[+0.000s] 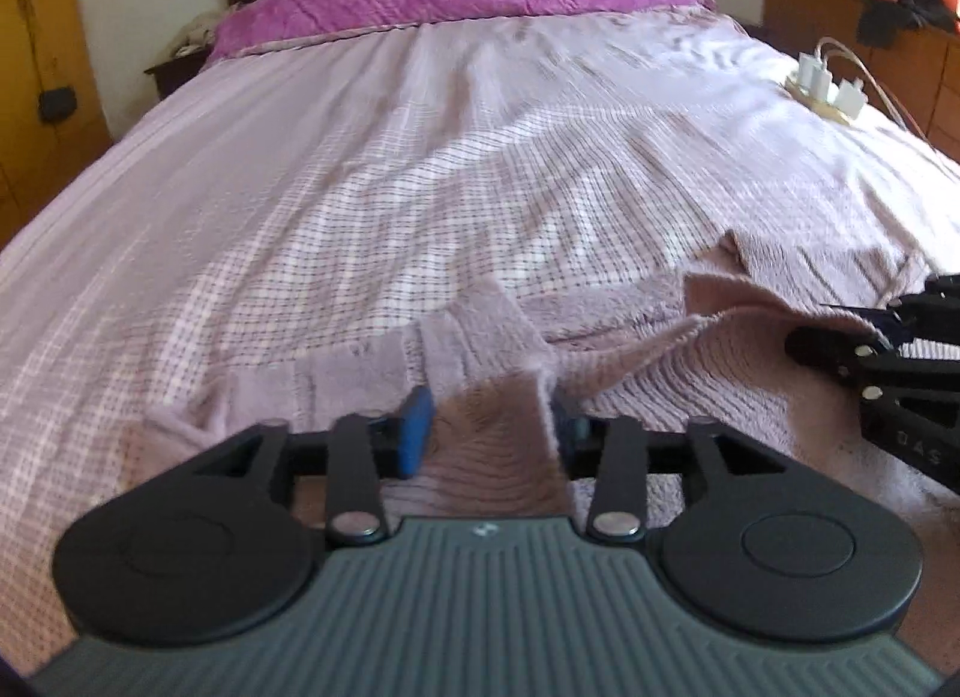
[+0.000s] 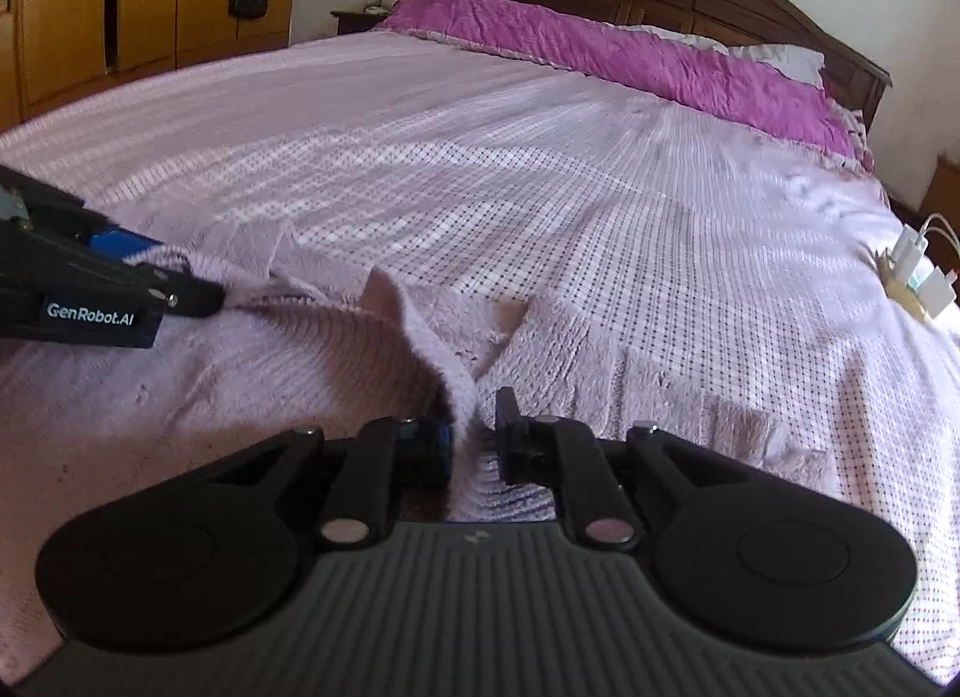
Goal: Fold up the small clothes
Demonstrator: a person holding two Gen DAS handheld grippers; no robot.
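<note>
clearly both grippers are carrying the towel [image 1: 690, 373] edge over to fold it: left gripper [image 1: 492, 427] fingers parting, cloth loose between; right gripper [image 2: 474, 433] fingers pinching a fold.

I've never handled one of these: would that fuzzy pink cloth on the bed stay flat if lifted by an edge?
Probably not. The fuzzy pink cloth already curls and droops between the left tool and right tool, so it looks floppy. Its plush pile suggests it grips rather than slips. It seems light, since a pinched edge holds it up.
</note>
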